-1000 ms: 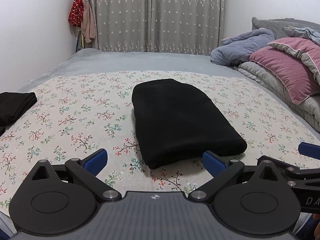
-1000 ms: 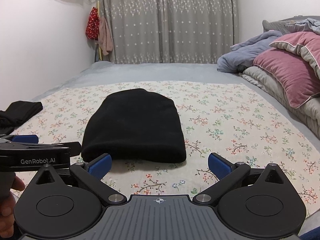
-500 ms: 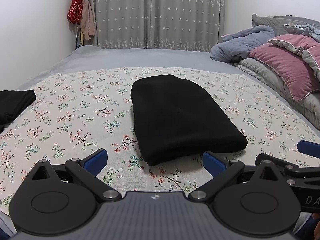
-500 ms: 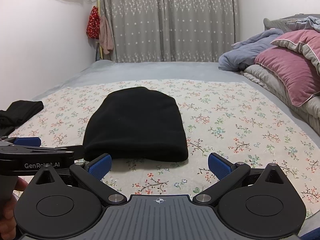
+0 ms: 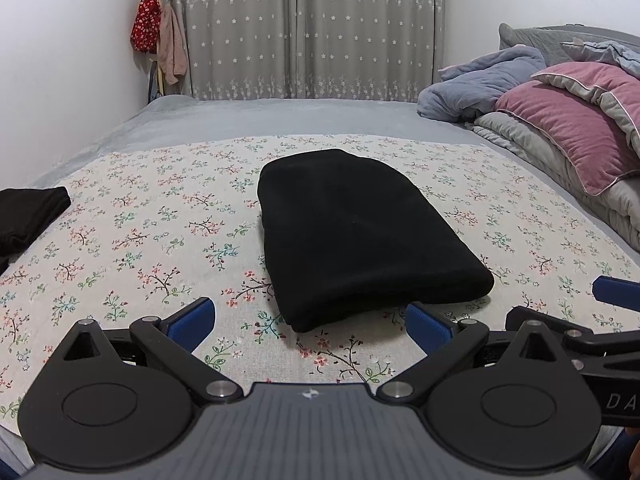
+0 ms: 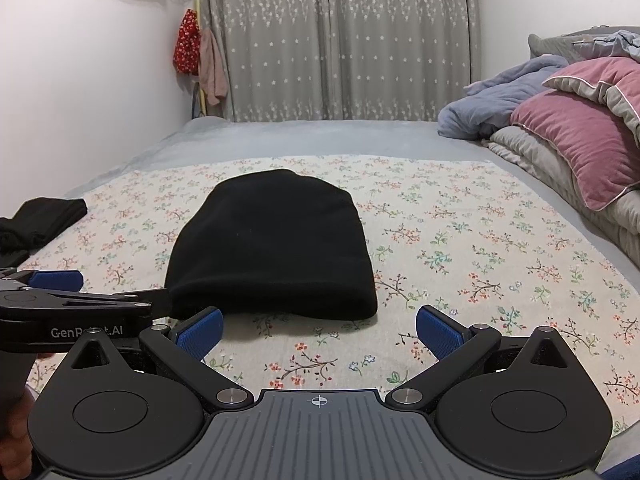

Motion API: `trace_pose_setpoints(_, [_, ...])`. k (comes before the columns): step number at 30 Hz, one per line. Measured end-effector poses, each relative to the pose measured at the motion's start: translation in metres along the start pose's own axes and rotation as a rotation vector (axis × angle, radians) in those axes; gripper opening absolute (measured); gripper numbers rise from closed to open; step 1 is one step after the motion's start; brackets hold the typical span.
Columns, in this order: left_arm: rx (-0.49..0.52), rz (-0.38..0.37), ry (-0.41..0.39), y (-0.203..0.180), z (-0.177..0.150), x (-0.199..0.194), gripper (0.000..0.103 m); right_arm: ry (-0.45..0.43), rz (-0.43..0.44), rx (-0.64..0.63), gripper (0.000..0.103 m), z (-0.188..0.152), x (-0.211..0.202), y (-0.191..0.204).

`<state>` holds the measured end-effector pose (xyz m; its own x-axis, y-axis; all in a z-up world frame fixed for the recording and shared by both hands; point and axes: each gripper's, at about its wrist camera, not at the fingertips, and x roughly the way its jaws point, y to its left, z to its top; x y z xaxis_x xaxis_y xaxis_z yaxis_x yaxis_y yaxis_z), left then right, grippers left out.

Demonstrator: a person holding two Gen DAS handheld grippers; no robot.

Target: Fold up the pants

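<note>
Black pants (image 5: 356,236) lie folded into a thick rectangle on the floral sheet (image 5: 140,240); the right wrist view shows the same bundle of pants (image 6: 276,248) from its near short edge. My left gripper (image 5: 310,326) hovers just in front of the bundle's near left corner, open and holding nothing. My right gripper (image 6: 320,332) stands open before the near edge, also holding nothing. Each gripper appears at the edge of the other's view: right gripper (image 5: 616,292), left gripper (image 6: 56,280).
More dark clothing (image 5: 28,216) lies at the sheet's left edge. Pillows and quilts (image 5: 568,120) are heaped along the right. Grey curtains (image 5: 308,28) hang behind the bed, and red and pink items (image 5: 158,40) hang in the corner.
Both grippers have drawn back and risen slightly from the folded pants; the bundle itself has not moved. Both stay open.
</note>
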<state>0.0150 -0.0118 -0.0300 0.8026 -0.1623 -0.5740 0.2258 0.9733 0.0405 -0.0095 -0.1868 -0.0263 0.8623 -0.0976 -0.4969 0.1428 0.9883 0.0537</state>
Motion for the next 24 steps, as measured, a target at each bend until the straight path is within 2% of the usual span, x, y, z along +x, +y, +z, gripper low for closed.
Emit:
trace_pose_setpoints(9, [-0.007,-0.007,0.012,-0.001,-0.0004,0.0029,0.103,0.0,0.001,-0.002,0.103,0.0005,-0.0001,-0.0006])
trace_pose_setpoints(15, [0.019,-0.001,-0.013,-0.0055,-0.0012,-0.0012,0.103,-0.001,-0.001,0.0,0.103,0.0005,-0.0001,-0.0002])
trace_pose_setpoints(24, [0.015,-0.012,-0.011,-0.0061,-0.0012,0.0004,0.103,-0.005,-0.005,0.003,0.103,0.0011,-0.001,-0.0031])
